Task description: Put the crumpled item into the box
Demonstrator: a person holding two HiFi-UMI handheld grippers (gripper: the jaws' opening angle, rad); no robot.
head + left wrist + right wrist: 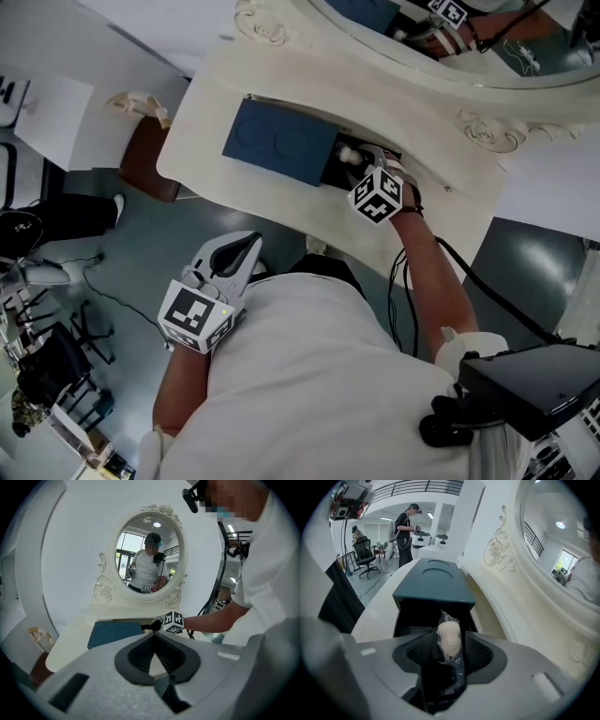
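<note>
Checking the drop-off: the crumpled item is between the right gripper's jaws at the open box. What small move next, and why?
Probably draw the right gripper back from the box. Its jaws stand clear of the crumpled item, which sits at the dark opening, so it looks released.
</note>
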